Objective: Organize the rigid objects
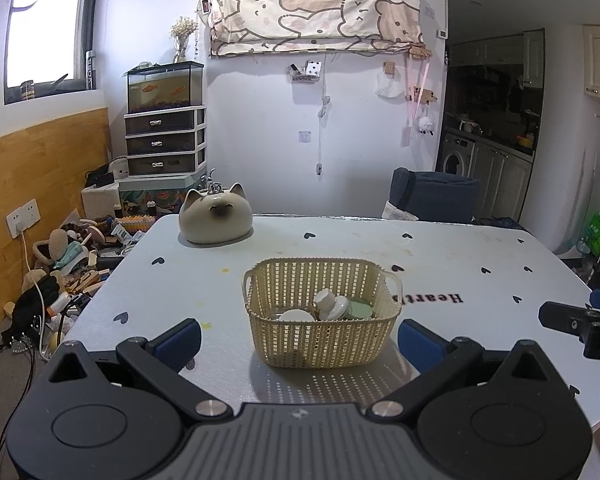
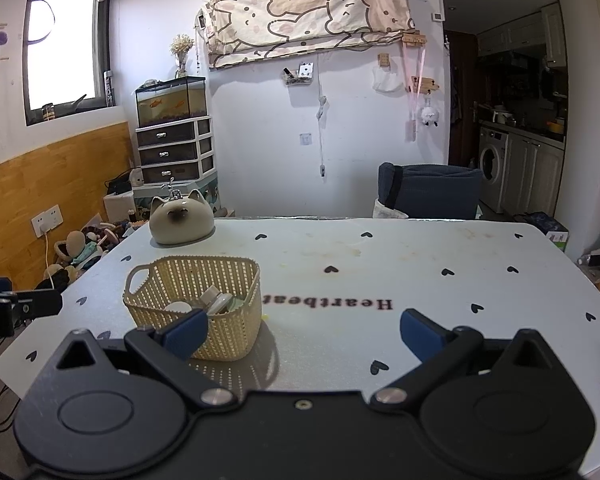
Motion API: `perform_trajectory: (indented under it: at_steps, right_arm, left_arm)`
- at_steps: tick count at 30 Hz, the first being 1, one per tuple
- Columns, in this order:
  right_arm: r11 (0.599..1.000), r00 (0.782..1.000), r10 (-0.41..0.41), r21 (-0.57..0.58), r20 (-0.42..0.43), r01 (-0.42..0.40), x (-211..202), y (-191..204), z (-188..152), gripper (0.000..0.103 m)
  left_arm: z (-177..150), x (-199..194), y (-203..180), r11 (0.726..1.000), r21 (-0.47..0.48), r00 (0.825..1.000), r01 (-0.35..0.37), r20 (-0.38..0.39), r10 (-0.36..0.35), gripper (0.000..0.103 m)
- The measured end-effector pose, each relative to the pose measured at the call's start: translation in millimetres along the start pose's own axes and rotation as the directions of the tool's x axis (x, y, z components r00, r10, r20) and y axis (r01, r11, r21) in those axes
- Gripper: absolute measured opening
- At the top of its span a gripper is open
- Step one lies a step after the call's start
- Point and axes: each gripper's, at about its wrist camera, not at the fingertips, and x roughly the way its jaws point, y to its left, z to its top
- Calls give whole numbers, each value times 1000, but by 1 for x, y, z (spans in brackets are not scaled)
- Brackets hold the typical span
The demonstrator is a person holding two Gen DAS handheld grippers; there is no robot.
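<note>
A cream woven plastic basket stands on the white table, holding a white jar, a white lid and a pale green round container. My left gripper is open just in front of the basket, its blue pads wider apart than the basket, nothing between them. In the right wrist view the same basket sits left of centre. My right gripper is open over bare table; its left pad overlaps the basket's near wall in the image.
A ceramic cat-shaped pot sits at the table's far left corner. A dark blue chair stands behind the far edge. Floor clutter lies left of the table. The right gripper's tip shows at the right.
</note>
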Motion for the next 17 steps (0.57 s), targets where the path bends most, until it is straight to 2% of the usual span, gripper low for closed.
perform_trajectory:
  at_steps: [17]
  right_arm:
    - [1000, 1000, 3, -8, -6, -3, 5, 4, -1, 103]
  left_arm:
    - [-3, 2, 3, 1000, -5, 1000, -1, -4, 1, 103]
